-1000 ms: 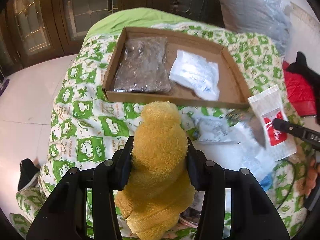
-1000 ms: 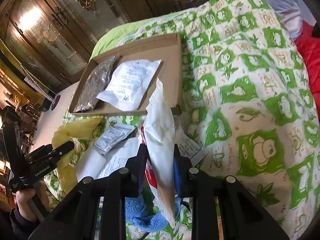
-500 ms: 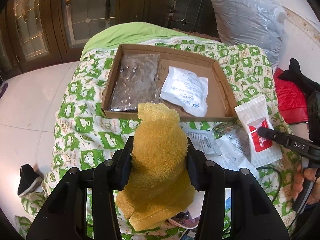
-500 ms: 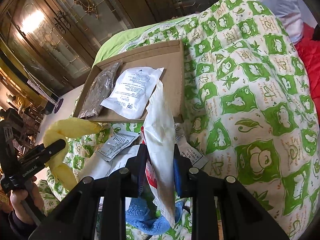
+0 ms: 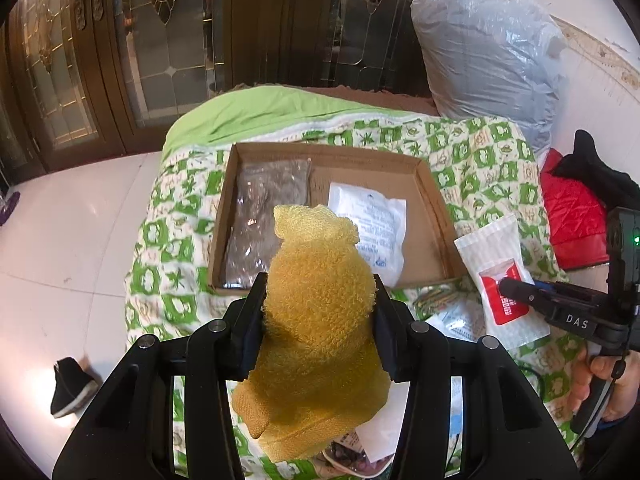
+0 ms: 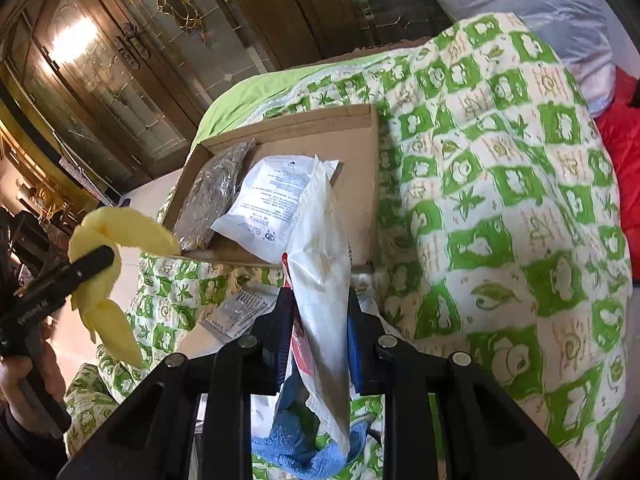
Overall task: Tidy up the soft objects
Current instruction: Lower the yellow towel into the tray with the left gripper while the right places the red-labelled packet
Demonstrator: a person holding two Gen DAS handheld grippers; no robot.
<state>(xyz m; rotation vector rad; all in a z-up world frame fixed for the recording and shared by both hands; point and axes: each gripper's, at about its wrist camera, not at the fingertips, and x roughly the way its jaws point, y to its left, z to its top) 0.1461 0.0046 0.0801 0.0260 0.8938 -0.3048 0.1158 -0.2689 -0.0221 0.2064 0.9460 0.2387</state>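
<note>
My left gripper (image 5: pixel 318 300) is shut on a bunched yellow towel (image 5: pixel 320 320), held in the air before the near wall of a shallow cardboard tray (image 5: pixel 434 204). The tray lies on a green-and-white quilt (image 6: pixel 500 200) and holds a dark clear-wrapped packet (image 5: pixel 264 208) and a white printed pouch (image 5: pixel 372 224). My right gripper (image 6: pixel 320 312) is shut on a white packet with a red label (image 6: pixel 324 280), raised near the tray's front right corner. The same packet (image 5: pixel 500 280) and the right gripper's fingers (image 5: pixel 520 294) show at the right of the left wrist view. The yellow towel (image 6: pixel 108 272) shows at the left of the right wrist view.
Loose white sachets (image 6: pixel 236 312) and a blue cloth (image 6: pixel 304 448) lie on the quilt before the tray. A grey plastic-wrapped bundle (image 5: pixel 492 52) and a red quilted item (image 5: pixel 572 216) sit at the right. White tiled floor (image 5: pixel 60 260) with a black shoe (image 5: pixel 68 388) lies left; wooden glass doors (image 5: pixel 160 40) stand behind.
My left gripper has risen with the yellow towel, so the tray and quilt look farther below. The right gripper holds its packet almost still.
</note>
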